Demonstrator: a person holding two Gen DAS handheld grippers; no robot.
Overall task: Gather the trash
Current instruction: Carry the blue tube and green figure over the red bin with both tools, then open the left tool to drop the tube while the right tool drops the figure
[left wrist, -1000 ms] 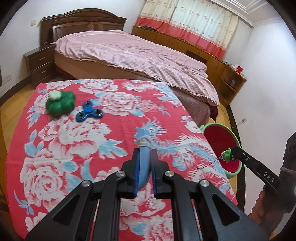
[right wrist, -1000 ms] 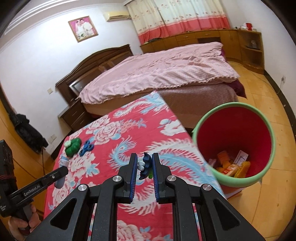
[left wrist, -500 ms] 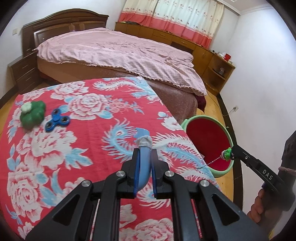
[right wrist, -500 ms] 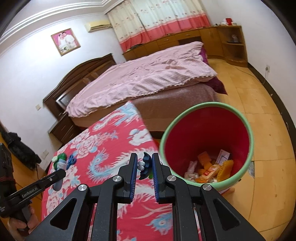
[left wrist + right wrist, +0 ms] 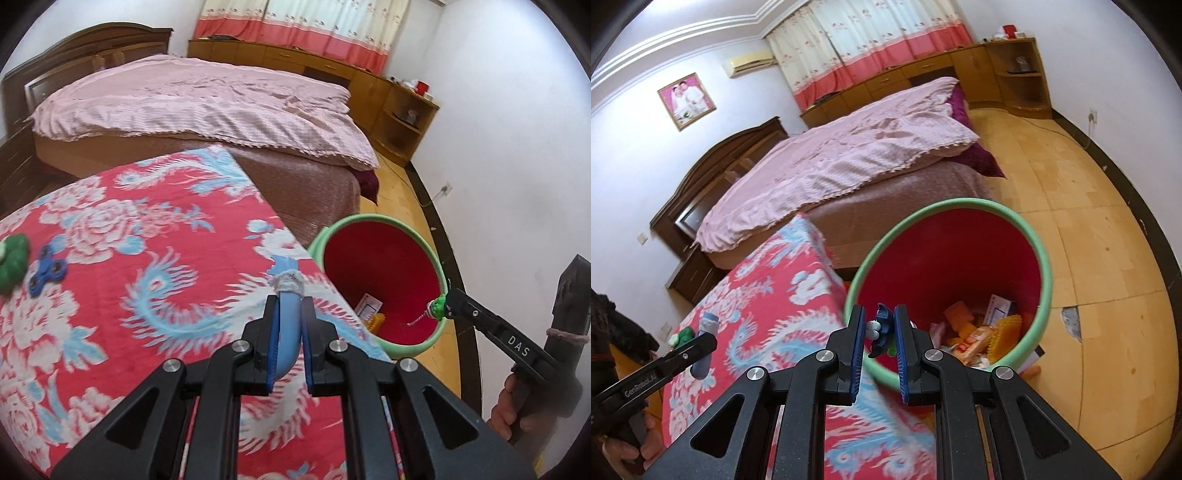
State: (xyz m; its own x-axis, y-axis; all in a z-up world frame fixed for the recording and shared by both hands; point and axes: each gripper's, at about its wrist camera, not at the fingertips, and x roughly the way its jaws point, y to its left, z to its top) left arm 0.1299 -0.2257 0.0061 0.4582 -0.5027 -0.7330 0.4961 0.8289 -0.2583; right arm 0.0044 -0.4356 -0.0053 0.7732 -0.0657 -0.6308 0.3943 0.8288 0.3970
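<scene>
My left gripper [image 5: 288, 312] is shut on a light blue tube [image 5: 287, 332] with a crumpled grey-white end, held over the table's right edge. It also shows in the right wrist view [image 5: 705, 345]. My right gripper [image 5: 880, 325] is shut on a small blue and green toy keychain [image 5: 881, 330] at the near rim of the bin [image 5: 1043, 258]. In the left wrist view the keychain [image 5: 436, 306] and its chain hang over the bin's rim [image 5: 332, 230]. The bin is red inside with a green rim and holds several wrappers [image 5: 982, 332].
The table carries a red floral cloth [image 5: 110, 314]. A blue fidget spinner [image 5: 46, 271] and a green toy [image 5: 11, 258] lie at its far left. A bed with a pink cover [image 5: 203, 107] stands behind. Wooden cabinets [image 5: 402, 110] line the far wall.
Both grippers have swung right toward the bin with their loads. The right gripper has gone from above the table to the bin's rim. The spinner and green toy have slid to the view's left edge.
</scene>
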